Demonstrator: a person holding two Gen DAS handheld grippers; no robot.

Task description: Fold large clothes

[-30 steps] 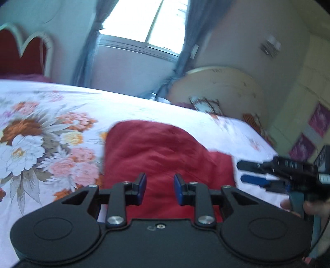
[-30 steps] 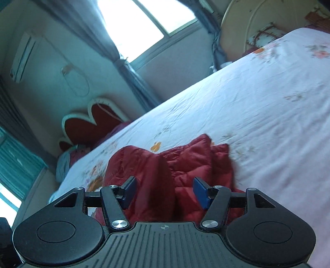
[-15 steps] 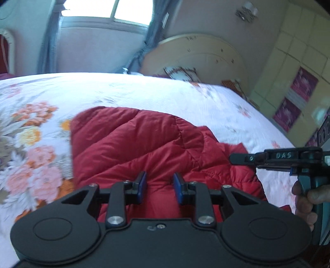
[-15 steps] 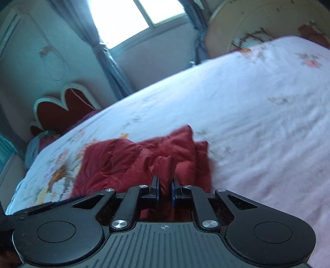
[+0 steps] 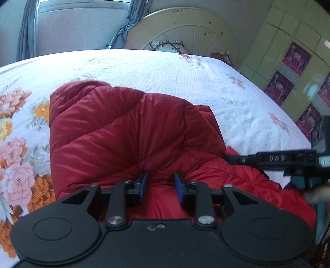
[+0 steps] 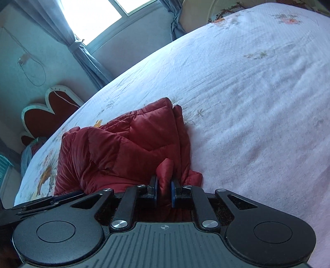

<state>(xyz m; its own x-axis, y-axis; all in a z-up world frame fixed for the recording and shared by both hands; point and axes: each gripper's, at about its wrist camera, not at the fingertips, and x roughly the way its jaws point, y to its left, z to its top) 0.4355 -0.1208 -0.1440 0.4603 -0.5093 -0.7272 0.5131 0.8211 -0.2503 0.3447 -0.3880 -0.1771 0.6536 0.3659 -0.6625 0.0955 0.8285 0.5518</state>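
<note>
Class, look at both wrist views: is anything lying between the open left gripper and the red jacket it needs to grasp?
Nothing visible does. The left gripper sits open directly over the red jacket on the bed, fabric between its fingers. The right gripper is already shut on a fold.

Floral-sheeted bed (image 5: 185,78), bright window (image 6: 97,18), grey curtains (image 6: 86,55), heart-shaped headboard (image 6: 51,111)

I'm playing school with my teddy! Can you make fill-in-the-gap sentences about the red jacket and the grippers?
1. The puffy jacket is the colour ____.
2. The right gripper is ____ on a fold of the jacket.
3. The left gripper has its fingers ____, gripping nothing.
4. The jacket lies on a bedsheet printed with ____.

Missing words: red; shut; open; flowers
</note>
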